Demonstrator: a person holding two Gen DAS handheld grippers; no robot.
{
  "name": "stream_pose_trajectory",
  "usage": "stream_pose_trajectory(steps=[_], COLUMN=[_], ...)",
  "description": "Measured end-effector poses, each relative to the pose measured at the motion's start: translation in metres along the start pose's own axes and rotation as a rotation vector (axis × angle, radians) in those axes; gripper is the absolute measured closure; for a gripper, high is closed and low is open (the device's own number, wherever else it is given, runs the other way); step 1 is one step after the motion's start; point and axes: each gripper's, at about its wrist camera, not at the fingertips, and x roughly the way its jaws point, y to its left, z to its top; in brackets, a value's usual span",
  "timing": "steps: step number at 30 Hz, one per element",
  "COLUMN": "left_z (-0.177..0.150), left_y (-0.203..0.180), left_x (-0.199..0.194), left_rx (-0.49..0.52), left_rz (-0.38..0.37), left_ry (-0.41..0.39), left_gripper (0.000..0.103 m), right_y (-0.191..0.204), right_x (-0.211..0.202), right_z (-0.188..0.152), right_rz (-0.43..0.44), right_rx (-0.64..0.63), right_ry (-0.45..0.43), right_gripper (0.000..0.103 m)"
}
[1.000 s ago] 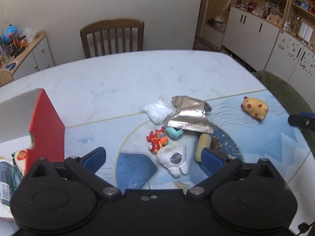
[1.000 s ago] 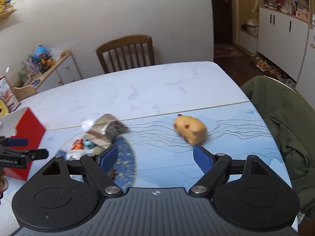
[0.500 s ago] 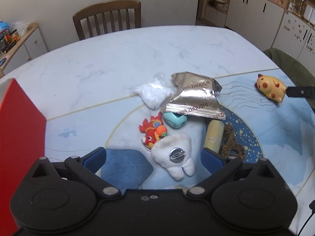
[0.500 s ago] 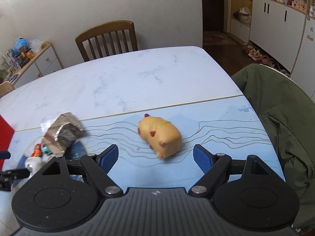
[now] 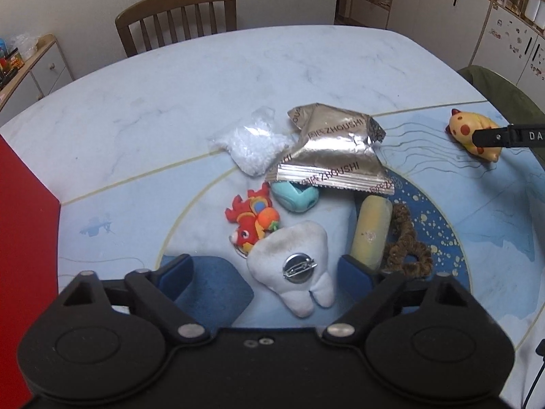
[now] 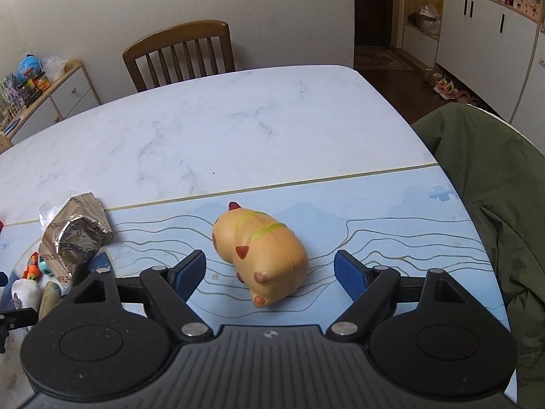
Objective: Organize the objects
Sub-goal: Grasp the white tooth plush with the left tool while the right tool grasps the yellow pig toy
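Observation:
A white tooth-shaped plush (image 5: 295, 266) with a metal badge lies between the blue pads of my open left gripper (image 5: 267, 271). Around it lie a red-orange plush toy (image 5: 253, 220), a teal piece (image 5: 295, 197), a yellow tube (image 5: 370, 230), a brown scrunchie (image 5: 407, 242), a silver snack bag (image 5: 335, 155) and a small bag of white beads (image 5: 253, 145). My right gripper (image 6: 269, 271) is open, with an orange spotted squishy animal (image 6: 262, 254) lying between its pads; the same animal (image 5: 475, 133) shows at the right of the left wrist view.
A red box (image 5: 25, 238) stands at the left edge. A wooden chair (image 6: 178, 52) sits at the table's far side, and a green jacket (image 6: 494, 187) hangs over a seat at the right. The marble tabletop (image 6: 238, 119) stretches beyond the blue mat.
Both grippers have moved forward and down: the left has closed in over the tooth plush, the right around the orange animal, which now sits between its pads.

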Motion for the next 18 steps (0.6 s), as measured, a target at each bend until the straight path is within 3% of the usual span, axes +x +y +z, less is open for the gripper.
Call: stream_pose_trajectory(steps=[6, 13, 18], left_z=[-0.0020, -0.0042, -0.0037], left_y=[-0.0036, -0.0082, -0.0088], left_x=[0.0003, -0.0007, -0.0023], left_rx=[0.028, 0.052, 0.047], left_rz=[0.001, -0.005, -0.019], left_ry=[-0.008, -0.020, -0.028], left_gripper=[0.023, 0.032, 0.047], right_y=[0.0010, 0.0032, 0.0072], right_x=[0.0064, 0.0059, 0.0040], right_z=[0.0017, 0.0003, -0.0013], right_rz=[-0.003, -0.001, -0.015], right_rx=[-0.012, -0.013, -0.024], right_ry=[0.002, -0.001, -0.005], right_gripper=[0.034, 0.040, 0.046])
